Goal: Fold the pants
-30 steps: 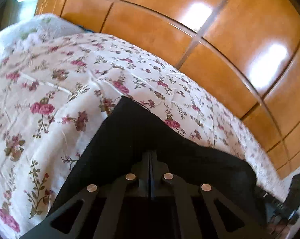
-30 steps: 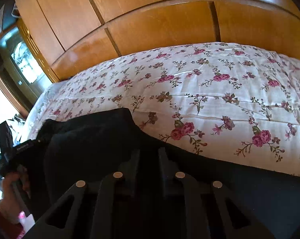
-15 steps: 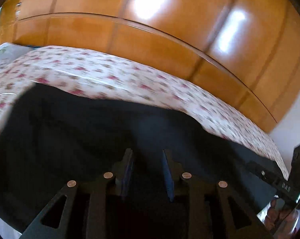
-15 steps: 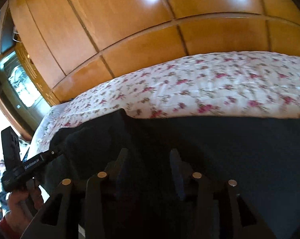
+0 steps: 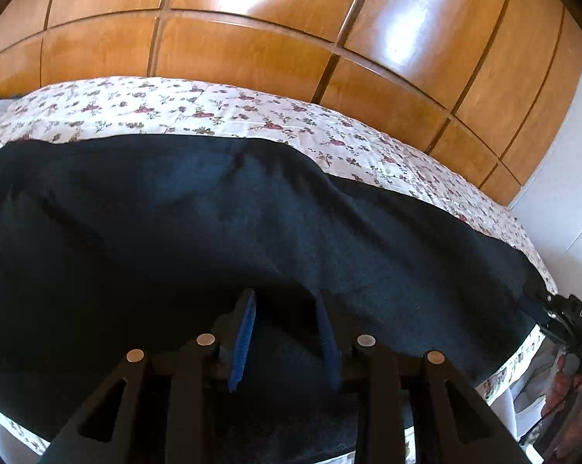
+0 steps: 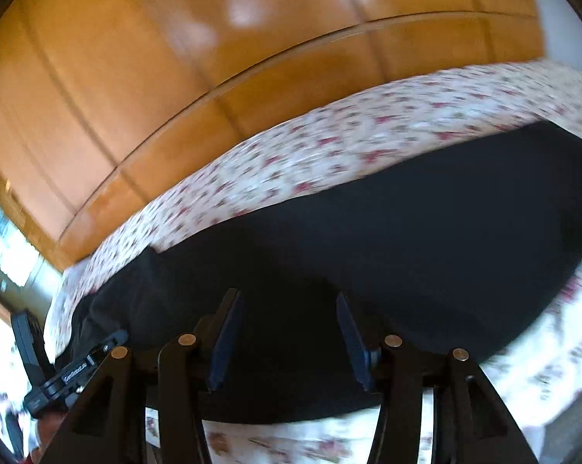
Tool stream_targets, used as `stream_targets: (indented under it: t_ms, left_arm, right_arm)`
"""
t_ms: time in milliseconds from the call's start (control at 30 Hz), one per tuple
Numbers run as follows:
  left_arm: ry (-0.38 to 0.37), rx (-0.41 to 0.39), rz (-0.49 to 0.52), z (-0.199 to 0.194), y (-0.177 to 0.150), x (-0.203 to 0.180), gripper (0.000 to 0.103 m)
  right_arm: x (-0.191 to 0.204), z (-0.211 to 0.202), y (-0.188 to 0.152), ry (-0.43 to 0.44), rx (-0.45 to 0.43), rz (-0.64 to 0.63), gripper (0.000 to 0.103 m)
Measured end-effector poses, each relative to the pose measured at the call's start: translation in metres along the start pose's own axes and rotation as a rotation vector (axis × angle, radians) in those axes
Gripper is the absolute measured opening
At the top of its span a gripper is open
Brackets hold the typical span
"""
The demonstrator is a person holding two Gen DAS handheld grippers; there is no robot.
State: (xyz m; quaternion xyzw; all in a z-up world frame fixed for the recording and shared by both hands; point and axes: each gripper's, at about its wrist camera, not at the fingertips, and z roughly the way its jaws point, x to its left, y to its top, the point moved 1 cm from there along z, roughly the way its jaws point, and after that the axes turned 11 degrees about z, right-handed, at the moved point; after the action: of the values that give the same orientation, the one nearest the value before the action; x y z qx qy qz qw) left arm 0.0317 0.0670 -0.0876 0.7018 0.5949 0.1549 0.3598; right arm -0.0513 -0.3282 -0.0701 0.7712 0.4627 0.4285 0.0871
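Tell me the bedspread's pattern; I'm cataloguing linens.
White bedspread with small pink-red flowers, clearest in the left wrist view.

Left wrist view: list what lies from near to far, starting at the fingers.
Left gripper fingers, jaws opening with nothing clamped → dark pants spread flat → floral bedspread → wooden wardrobe panels.

The wardrobe (image 5: 252, 50) is walling off the bed's (image 5: 252, 112) far side; flat pants (image 5: 252, 212) are leaving overhead passage clear.
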Motion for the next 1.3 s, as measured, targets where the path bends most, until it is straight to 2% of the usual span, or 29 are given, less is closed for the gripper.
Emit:
stream_targets:
  t_ms: [200,433,600,900,1000,1067,1133,1300]
  left_arm:
    - [0.029,0.012,0.028,0.0,-0.002,-0.006,0.033]
    - [0.022,0.013,-0.018,0.002,-0.002,-0.002,0.033]
    - [0.027,0.018,-0.006,0.002,-0.002,-0.003,0.033]
    - [0.053,0.018,-0.001,0.002,-0.003,-0.008,0.033]
    - [0.057,0.02,0.002,0.003,-0.002,-0.008,0.033]
    - [0.059,0.021,0.003,0.003,-0.002,-0.008,0.033]
    - [0.06,0.02,0.006,0.003,-0.002,-0.008,0.034]
    - [0.04,0.007,-0.013,0.003,-0.003,-0.005,0.034]
  right_arm:
    - [-0.06,-0.032,0.019,-0.089,-0.1,0.131,0.052]
    - [-0.129,-0.056,0.038,-0.153,-0.204,0.349,0.052]
    - [-0.173,-0.06,0.055,-0.13,-0.249,0.472,0.052]
    - [-0.217,-0.053,0.081,-0.028,-0.303,0.601,0.052]
    - [-0.224,-0.051,0.087,-0.01,-0.32,0.628,0.048]
    - [-0.225,-0.049,0.092,0.001,-0.315,0.63,0.04]
    - [-0.223,-0.048,0.094,0.033,-0.292,0.615,0.023]
    - [-0.192,-0.062,0.104,-0.009,-0.311,0.503,0.018]
